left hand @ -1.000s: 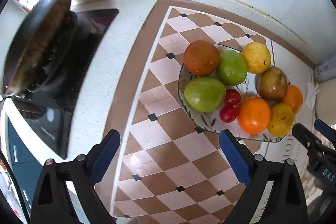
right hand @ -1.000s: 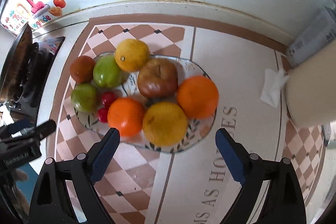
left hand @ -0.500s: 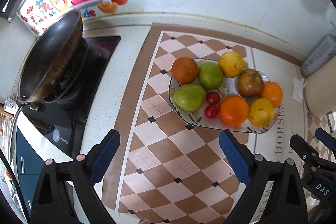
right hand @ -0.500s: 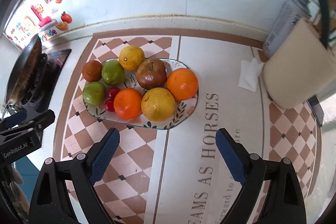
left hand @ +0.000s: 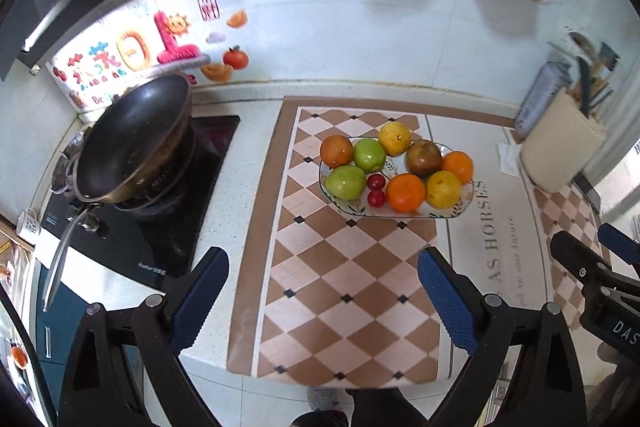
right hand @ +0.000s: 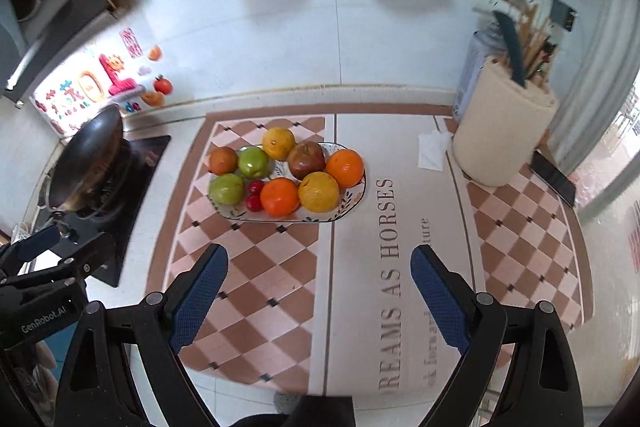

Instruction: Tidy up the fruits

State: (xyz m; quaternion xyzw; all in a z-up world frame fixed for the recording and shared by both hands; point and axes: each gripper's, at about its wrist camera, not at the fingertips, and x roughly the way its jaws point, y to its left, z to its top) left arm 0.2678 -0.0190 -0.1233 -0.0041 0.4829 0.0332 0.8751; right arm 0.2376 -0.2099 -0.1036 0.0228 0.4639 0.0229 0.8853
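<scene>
Left gripper (left hand: 323, 281): glossy black plastic arms with round silver screws behind the jaws; ribbed blue pads (left hand: 446, 301) line the inner faces. Right gripper (right hand: 319, 279) looks alike; white "GenRobot.AI" lettering marks the left one's housing.

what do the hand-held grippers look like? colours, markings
Both match: black plastic frames with round rivets, two fingers each with blue textured pads. Left hand-held gripper shows "GenRobot.AI" in white on its body in the right wrist view; right hand-held gripper shows "DAS" in the left wrist view. No cables, hands or sleeves visible.
</scene>
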